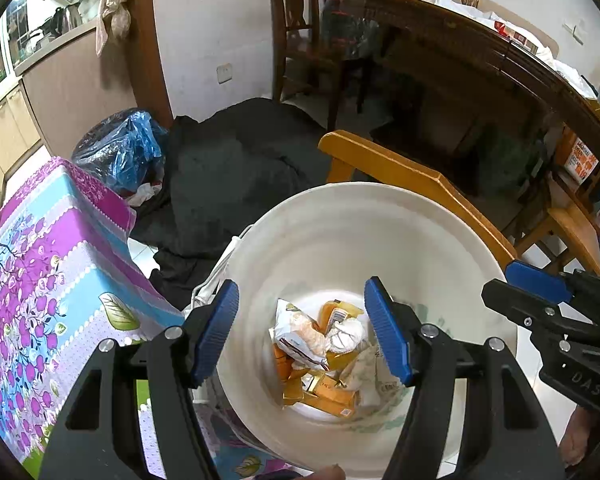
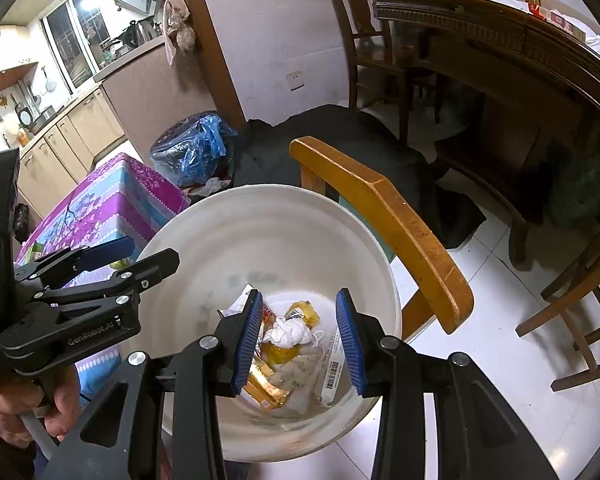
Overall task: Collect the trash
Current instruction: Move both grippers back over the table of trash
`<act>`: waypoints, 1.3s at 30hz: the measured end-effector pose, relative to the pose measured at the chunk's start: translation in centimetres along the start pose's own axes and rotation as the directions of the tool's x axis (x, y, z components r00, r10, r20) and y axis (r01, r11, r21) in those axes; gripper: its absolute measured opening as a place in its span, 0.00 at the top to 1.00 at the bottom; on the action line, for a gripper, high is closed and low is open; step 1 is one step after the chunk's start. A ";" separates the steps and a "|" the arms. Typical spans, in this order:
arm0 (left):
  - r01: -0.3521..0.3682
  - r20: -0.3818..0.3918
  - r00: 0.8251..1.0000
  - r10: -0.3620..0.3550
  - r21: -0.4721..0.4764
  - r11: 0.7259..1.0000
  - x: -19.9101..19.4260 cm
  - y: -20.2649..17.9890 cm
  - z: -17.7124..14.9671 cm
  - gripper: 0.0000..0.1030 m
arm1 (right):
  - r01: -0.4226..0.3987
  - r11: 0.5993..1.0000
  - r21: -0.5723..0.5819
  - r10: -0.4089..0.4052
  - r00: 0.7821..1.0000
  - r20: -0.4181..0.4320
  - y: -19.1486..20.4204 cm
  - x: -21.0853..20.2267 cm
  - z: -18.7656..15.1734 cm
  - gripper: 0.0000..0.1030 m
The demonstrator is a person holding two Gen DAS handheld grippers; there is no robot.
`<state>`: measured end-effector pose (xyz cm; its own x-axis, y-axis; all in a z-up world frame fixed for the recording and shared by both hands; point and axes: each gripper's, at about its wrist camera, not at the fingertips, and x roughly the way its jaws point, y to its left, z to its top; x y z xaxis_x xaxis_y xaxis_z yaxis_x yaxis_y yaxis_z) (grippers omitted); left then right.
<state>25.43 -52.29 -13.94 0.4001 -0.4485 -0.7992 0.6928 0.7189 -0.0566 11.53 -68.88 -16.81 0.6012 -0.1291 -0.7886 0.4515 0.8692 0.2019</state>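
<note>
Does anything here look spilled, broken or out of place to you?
Nothing is spilled: the wrappers and tissue all lie inside the white bucket. The one oddity is a large black cloth heaped on the floor behind the wooden chair.

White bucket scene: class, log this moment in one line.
left hand-held gripper: open, empty | right hand-held gripper: open, empty | both above white bucket | wrappers at bottom
</note>
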 end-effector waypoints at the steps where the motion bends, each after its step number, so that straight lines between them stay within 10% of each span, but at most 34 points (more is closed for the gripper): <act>1: -0.001 0.000 1.000 0.001 0.001 1.000 0.0 -0.1 0.0 0.39 | 0.000 1.000 -0.002 0.000 1.000 0.000 0.0 0.0 0.0 0.62; 17: 0.011 0.005 1.000 -0.011 -0.003 1.000 -1.1 0.0 -0.3 0.39 | -0.006 1.000 -0.001 0.006 1.000 0.009 -0.1 -0.3 0.1 0.62; 22: 0.006 0.053 0.999 -0.007 0.004 1.000 -3.9 3.2 -1.7 0.39 | -0.054 0.998 -0.028 0.058 0.990 0.128 2.4 -3.7 -0.9 0.62; 30: -0.188 0.152 0.966 0.208 -0.139 0.972 -13.3 20.1 -8.3 0.36 | -0.211 0.962 -0.175 0.247 0.945 0.215 12.3 -6.5 -4.3 0.51; 35: -0.339 0.099 0.916 0.388 -0.322 0.884 -18.7 34.8 -15.1 0.33 | -0.318 0.910 -0.266 0.359 0.925 0.125 20.2 -4.5 -4.7 0.46; 39: -0.376 0.089 0.910 0.404 -0.233 0.897 -20.6 41.7 -18.5 0.33 | -0.362 0.873 -0.325 0.403 0.913 0.067 26.6 -3.2 -5.3 0.41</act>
<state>34.99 -3.31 -10.92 0.6974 -0.1648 -0.6975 0.3317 0.9369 0.1103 18.13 -42.81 -11.96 0.7746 0.2008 -0.5998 -0.0379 0.9613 0.2729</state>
